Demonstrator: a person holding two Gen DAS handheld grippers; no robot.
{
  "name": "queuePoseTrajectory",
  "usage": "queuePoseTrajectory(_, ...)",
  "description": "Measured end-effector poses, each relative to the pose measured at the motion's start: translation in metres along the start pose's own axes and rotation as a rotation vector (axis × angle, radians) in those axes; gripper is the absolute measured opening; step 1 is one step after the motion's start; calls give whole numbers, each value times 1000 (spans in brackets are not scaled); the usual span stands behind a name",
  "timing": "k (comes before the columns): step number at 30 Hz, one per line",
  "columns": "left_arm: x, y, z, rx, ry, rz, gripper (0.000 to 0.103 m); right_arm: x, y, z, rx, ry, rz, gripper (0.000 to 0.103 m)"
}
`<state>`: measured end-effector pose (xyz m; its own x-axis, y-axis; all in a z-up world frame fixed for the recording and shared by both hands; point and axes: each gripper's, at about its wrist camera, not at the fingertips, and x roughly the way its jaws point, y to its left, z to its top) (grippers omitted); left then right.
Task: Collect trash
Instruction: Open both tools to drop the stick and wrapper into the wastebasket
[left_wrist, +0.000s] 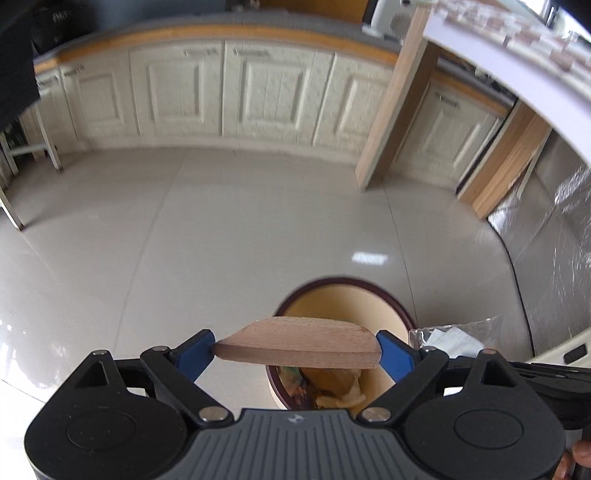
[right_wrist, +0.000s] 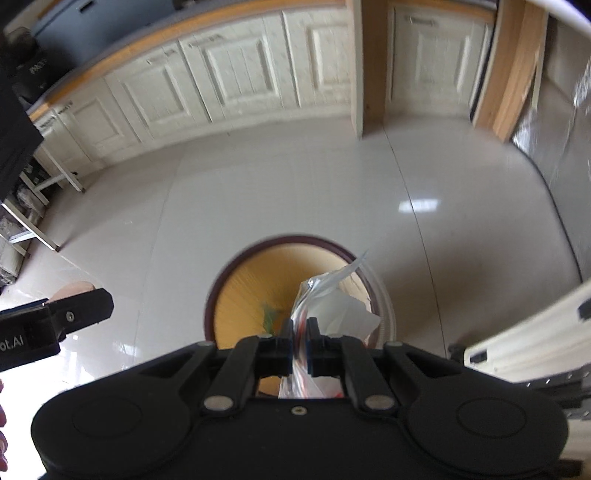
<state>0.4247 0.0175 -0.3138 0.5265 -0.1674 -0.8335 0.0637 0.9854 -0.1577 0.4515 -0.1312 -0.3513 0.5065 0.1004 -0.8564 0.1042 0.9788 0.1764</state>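
Below, both hand-held grippers point steeply down over a round trash bin (left_wrist: 347, 295) standing on the glossy tiled floor (left_wrist: 221, 221). Left hand-held gripper (left_wrist: 297, 349) has its blue pads spread wide and pinching a flat wooden piece (left_wrist: 299, 347) by its two ends; the piece lies level, right above the near rim of the bin. Bin has a dark maroon rim and a cream-yellow inside, and it holds some crumpled yellowish and coloured scraps (left_wrist: 332, 387) at the bottom. Right hand-held gripper (right_wrist: 300, 339) has its pads pressed together on a clear plastic bag (right_wrist: 321, 295) with white paper inside; the bag sticks up past the fingertips and hangs over the right half of the bin opening (right_wrist: 258, 280) in the right wrist view. In the left wrist view the same bag (left_wrist: 454, 336) shows just right of the bin rim. Part of the left tool's black body (right_wrist: 74, 314) enters the right wrist view at the left edge. Cream cabinet doors (left_wrist: 266, 92) run along the far wall, a wooden post (left_wrist: 399, 110) stands in front of them. Both views are motion-blurred.
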Motion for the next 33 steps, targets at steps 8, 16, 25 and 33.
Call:
queuePoseTrajectory(8, 58, -15, -9, 10, 132, -90, 93, 38, -20, -5, 76, 48, -31, 7)
queuePoseTrajectory(16, 100, -34, -18, 148, 261, -172, 95, 57, -44, 14, 129, 21, -67, 7)
queuePoseTrajectory(25, 118, -37, -21, 159, 308, -147, 103, 71, -38, 20, 84, 28, -46, 7)
queuePoseTrajectory(33, 117, -25, -27, 179, 322, -117, 103, 75, -21, 39, 26, 3, -1, 10)
